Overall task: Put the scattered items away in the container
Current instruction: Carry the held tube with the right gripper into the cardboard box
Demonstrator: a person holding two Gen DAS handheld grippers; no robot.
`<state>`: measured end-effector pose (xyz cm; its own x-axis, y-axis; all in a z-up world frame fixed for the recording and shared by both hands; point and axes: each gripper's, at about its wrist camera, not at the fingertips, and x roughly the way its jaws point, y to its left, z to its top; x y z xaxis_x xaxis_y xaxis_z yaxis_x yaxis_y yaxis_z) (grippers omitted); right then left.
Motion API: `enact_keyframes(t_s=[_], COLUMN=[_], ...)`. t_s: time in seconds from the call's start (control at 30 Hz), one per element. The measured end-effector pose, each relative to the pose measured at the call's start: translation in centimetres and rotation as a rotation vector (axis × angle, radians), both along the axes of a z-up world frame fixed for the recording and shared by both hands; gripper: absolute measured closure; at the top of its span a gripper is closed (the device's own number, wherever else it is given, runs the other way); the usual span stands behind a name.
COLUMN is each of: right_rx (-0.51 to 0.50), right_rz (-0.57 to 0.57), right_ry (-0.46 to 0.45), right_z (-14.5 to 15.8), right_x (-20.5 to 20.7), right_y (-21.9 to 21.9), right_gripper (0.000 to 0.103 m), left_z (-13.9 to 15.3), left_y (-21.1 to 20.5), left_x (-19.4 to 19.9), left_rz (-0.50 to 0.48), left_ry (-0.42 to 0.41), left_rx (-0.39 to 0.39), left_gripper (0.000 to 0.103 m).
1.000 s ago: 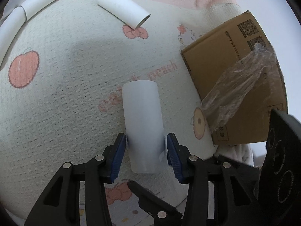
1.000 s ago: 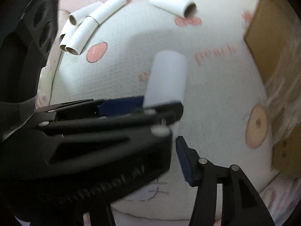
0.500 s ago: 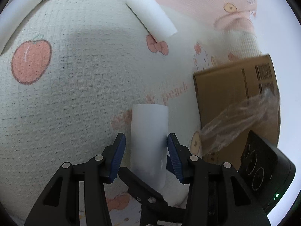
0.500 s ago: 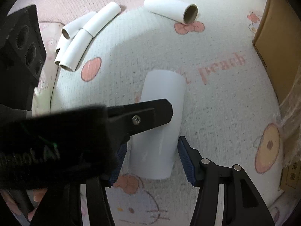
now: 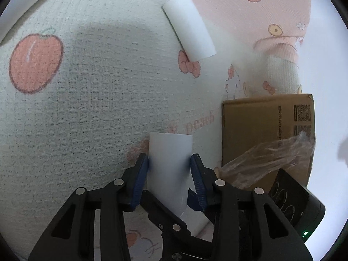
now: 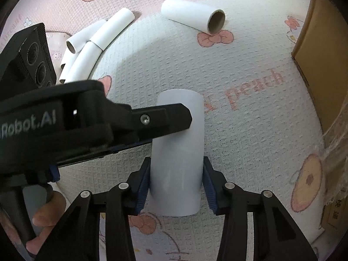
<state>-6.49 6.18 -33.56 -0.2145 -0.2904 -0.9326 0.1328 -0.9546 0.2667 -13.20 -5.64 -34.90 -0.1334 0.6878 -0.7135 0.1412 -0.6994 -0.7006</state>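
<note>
I have the wide white roll (image 5: 169, 163) between the blue fingers (image 5: 141, 180) of my left gripper (image 5: 169, 174), which are clenched on its sides, and my right gripper (image 6: 176, 182) straddles the same roll (image 6: 178, 152) from its own angle, its pads (image 6: 144, 184) at the roll's flanks, seemingly touching. In the right view my left gripper's fingertip (image 6: 169, 119) crosses over the roll's far half. The roll looks raised off the patterned mat (image 5: 87, 108), though I cannot be sure. The cardboard box (image 5: 265, 130), which I take for the container, stands just to the right with a crumpled clear plastic sheet (image 5: 267, 156) draped on its near side.

To do this step well, I judge I should keep an even squeeze, since a hollow roll will dent or slip if pinched hard near its end, and let one gripper lead so the two do not pull against each other. Then I should carry it high enough to pass the box wall and the plastic before letting go.

Against half a second ago, the left view shows the box edge lower and more squared to me, and the narrower loose roll (image 5: 189, 28) lying on the mat larger and nearer the middle; in the right view my fingers have closed in against the roll. Other white tubes (image 6: 95, 43) lie in a cluster at the mat's edge, not yet gathered.
</note>
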Motion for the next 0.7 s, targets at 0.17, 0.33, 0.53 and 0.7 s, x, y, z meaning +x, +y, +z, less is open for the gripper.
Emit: enact_keyframes(t_s=[0.17,0.33,0.53,0.7], right_rx=[-0.013,-0.018,0.003,0.012], right_rz=[-0.024,-0.045,-0.037,-0.034], right_ry=[0.009,0.05,0.141,0.223], right_z=[1.0,3.5,7.7,11.8], right_x=[1.0,2.4,3.3,4.0], right_y=[0.9,2.1,1.5,2.3], right_gripper=[0.061,0.061,0.061,0.061], left_z=[1.8,4.4,9.9,14.8], left_y=[0.5,0.5,0.7,1.6], left_x=[0.6,1.6,2.4,2.4], left_rz=[-0.031,-0.021,-0.022,-0.043], left_ry=[0.043,0.09,0.204,0.302], left_rx=[-0.021,-0.003,-0.002,-0.035], left_gripper=[0.059,0.059,0.059,0.059])
